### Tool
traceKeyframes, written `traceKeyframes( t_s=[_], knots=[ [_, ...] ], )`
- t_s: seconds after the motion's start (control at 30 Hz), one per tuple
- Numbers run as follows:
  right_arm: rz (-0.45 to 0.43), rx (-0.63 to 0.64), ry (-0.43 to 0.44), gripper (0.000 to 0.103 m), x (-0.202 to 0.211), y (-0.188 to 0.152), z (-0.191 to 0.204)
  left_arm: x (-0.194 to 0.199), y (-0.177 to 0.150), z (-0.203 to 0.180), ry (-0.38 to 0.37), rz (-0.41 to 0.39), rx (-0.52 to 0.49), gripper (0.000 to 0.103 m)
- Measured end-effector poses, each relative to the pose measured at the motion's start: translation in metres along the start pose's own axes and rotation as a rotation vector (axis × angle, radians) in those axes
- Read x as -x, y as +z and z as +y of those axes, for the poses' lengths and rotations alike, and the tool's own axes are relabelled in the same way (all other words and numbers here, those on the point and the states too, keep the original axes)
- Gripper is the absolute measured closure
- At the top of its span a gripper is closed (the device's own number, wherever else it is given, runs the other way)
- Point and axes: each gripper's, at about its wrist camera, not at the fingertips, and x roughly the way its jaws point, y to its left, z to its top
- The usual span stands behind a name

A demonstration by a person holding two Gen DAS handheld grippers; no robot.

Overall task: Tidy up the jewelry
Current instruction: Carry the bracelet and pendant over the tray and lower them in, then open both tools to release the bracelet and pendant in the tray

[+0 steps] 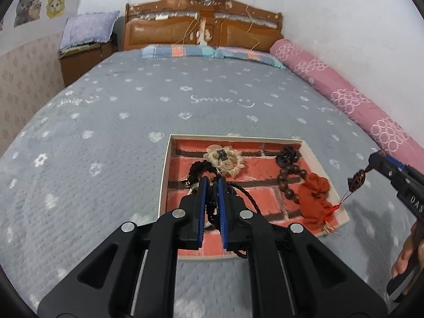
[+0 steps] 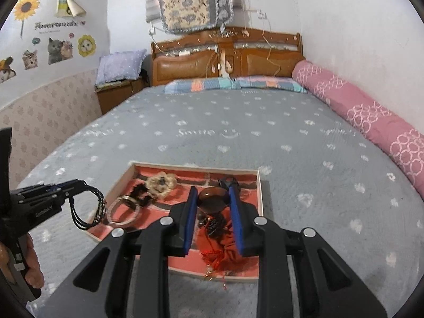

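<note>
A shallow tray (image 1: pixel 165 164) with a red brick-pattern lining lies on the bed; its wall also shows in the right wrist view (image 2: pixel 261 198). In it are a cream flower scrunchie (image 1: pixel 225 159), a dark wooden bead string (image 1: pixel 288 175), an orange scrunchie (image 1: pixel 315 193) and a pale bangle (image 2: pixel 119 214). My left gripper (image 1: pixel 212 182) is shut on a black braided cord bracelet (image 2: pixel 87 206), held above the tray's left side. My right gripper (image 2: pixel 213 193) is shut on a brown round pendant (image 2: pixel 213 198) with a red tassel (image 1: pixel 344 198), above the tray's right side.
The tray sits on a grey quilt (image 1: pixel 132 122) with white hearts. A pink bolster (image 1: pixel 344 90) runs along the right wall. A wooden headboard (image 1: pixel 201 29) and pillows stand at the far end, a nightstand (image 1: pixel 79 58) at far left.
</note>
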Motion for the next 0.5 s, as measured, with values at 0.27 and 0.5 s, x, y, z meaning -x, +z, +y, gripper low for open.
traceKeyframes(
  t_s=[0.27, 0.5],
  knots=[
    [0.147, -0.023, -0.04, 0.078, -0.084, -0.016, -0.017, -0.068, 0.004, 0.005, 0.039, 0.086, -0.007, 0.095],
    [0.221, -0.034, -0.086, 0.078, -0.131, -0.032, -0.018, -0.103, -0.002, 0.005, 0.075, 0.125, -0.032, 0.095]
  ],
)
